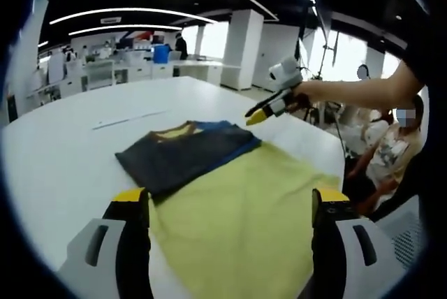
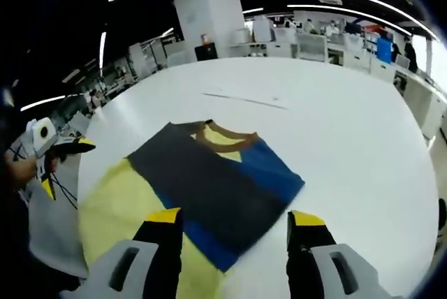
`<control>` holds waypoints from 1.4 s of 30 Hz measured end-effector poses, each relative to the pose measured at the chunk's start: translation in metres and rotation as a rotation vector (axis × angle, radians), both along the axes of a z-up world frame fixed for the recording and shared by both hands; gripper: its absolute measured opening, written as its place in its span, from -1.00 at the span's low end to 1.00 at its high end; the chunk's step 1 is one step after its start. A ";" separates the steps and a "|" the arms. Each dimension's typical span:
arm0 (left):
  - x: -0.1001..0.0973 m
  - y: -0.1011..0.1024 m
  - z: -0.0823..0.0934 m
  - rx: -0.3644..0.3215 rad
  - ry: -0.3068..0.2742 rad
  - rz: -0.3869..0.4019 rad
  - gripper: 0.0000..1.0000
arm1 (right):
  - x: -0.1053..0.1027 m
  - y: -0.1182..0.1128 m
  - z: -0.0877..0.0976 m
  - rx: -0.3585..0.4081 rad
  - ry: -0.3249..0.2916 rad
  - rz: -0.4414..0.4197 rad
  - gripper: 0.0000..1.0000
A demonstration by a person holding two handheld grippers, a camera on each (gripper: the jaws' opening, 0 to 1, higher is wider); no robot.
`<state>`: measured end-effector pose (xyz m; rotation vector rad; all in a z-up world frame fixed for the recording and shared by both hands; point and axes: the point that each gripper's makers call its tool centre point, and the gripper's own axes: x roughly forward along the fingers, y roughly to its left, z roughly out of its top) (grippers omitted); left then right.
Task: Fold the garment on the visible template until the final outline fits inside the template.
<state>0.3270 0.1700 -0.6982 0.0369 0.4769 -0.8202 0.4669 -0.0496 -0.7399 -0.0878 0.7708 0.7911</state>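
L gripper (image 1: 229, 205) jaws stand wide apart w/ nothing between, hovering over the yellow part of the garment (image 1: 209, 180), which lies flat on the white table (image 1: 63, 145). R gripper (image 2: 236, 225) likewise spread wide & empty, above the garment's dark grey/blue folded part. In left gripper view the R gripper shows past the garment's far edge, held by a hand (image 1: 314, 93); its tips look nearly together there, but small, hard to tell. Garment's near edge is cut off behind the jaws. Template outline can't be made out. Seated person (image 1: 384, 149) at the table's edge, partly cut off.
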 end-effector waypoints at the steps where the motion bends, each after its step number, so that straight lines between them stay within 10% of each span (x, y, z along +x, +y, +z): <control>1: -0.001 0.001 0.001 0.003 -0.001 -0.006 0.88 | -0.005 0.002 0.002 0.000 0.002 0.011 0.28; 14: -0.026 0.013 -0.008 0.065 0.016 -0.067 0.90 | -0.091 0.029 0.027 0.029 0.012 0.157 0.54; 42: -0.081 0.029 -0.053 0.244 0.071 -0.192 0.44 | -0.226 0.009 -0.029 -0.210 0.097 0.389 0.26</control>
